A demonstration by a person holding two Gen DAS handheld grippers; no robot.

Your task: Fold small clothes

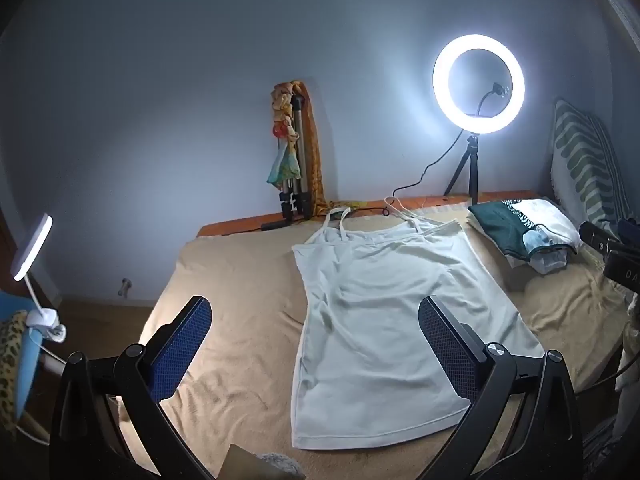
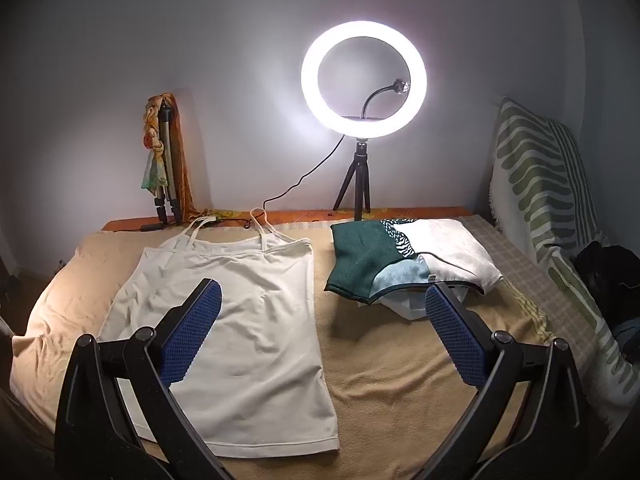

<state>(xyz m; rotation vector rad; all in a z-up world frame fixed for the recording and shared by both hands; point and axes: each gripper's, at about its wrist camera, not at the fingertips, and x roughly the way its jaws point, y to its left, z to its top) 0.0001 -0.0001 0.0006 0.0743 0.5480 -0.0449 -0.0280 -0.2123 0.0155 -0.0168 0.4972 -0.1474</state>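
Observation:
A white strappy top (image 1: 384,312) lies spread flat on the tan blanket (image 1: 240,280), straps toward the wall, hem toward me. The right wrist view shows the same top (image 2: 240,320) left of centre. My left gripper (image 1: 316,312) hovers open above the top's lower left part, its blue pads wide apart with nothing between them. My right gripper (image 2: 324,300) is open too, above the blanket just right of the top's right edge. A pile of other clothes (image 2: 404,260), green and white, sits at the back right.
A lit ring light (image 2: 364,80) on a small tripod stands at the wall, its cable (image 2: 296,184) trailing onto the bed. A folded tripod with scarves (image 2: 166,160) leans at the back left. A striped pillow (image 2: 536,184) stands on the right. A clip lamp (image 1: 36,248) is at far left.

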